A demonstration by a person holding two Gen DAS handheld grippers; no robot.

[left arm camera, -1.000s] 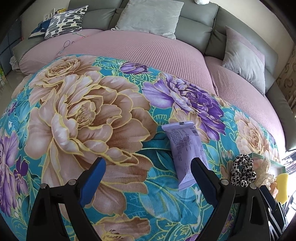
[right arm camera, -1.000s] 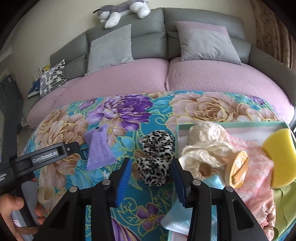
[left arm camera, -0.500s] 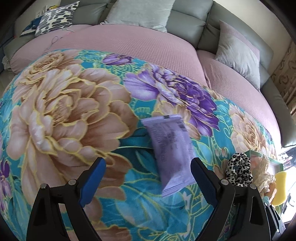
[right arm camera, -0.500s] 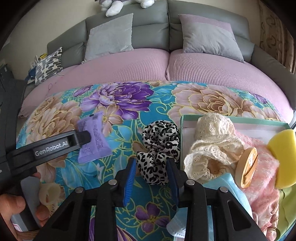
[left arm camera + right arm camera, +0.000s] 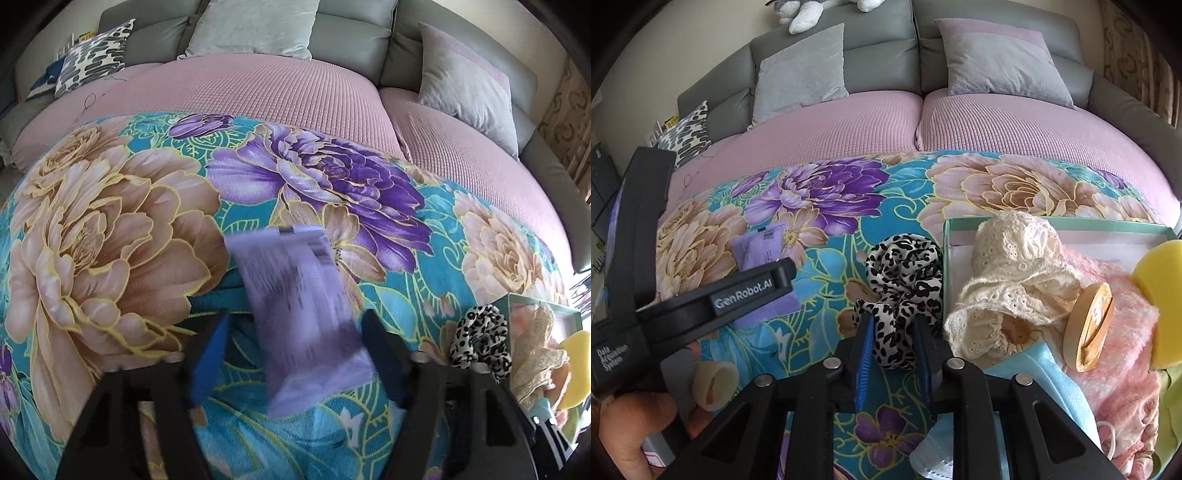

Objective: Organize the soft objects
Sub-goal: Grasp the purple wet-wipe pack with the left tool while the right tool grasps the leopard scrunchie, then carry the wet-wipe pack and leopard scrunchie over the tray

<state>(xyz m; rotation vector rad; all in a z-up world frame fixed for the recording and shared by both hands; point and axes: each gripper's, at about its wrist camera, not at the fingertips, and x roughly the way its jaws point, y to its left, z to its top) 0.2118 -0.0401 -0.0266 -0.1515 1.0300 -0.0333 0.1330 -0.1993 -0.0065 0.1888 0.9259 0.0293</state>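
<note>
- Left wrist view: left gripper (image 5: pixel 295 354) over the floral blanket (image 5: pixel 110 236), jaws closing, lilac packet (image 5: pixel 299 306) between the blue pads; right pad looks at the packet's edge, left pad apart from it, no firm grip seen.
- Packet motion-blurred; dark print and a barcode-like strip at its far end, unreadable.
- Leopard scrunchie (image 5: pixel 480 339) at right, just beside the green box (image 5: pixel 517 301); cream lace hat (image 5: pixel 539 354) and yellow sponge (image 5: pixel 578 369) in the box.
- Behind: pink cover (image 5: pixel 277 92), grey sofa with grey cushion (image 5: pixel 255 26), black-and-white patterned cushion (image 5: pixel 96 48).
- Right wrist view: right gripper (image 5: pixel 893 350) jaws narrow and closing, pads pressing the near end of the leopard scrunchie (image 5: pixel 905 280), which lies on the blanket against the green box (image 5: pixel 1071 223) wall.
- Box holds cream lace hat (image 5: pixel 1015 266), pink fuzzy item (image 5: pixel 1123 350), tan round puff (image 5: pixel 1089 328), yellow sponge (image 5: pixel 1160 306), blue mask (image 5: pixel 1041 373).
- Left gripper's arm crosses at left, white lettering "GenRobot.AI", lower label "Data Acquisition System"; a hand (image 5: pixel 635 432) holds it.
- Lilac packet (image 5: pixel 761 247) partly hidden behind that arm.
- Plush toy (image 5: pixel 812 11) on the sofa back.
</note>
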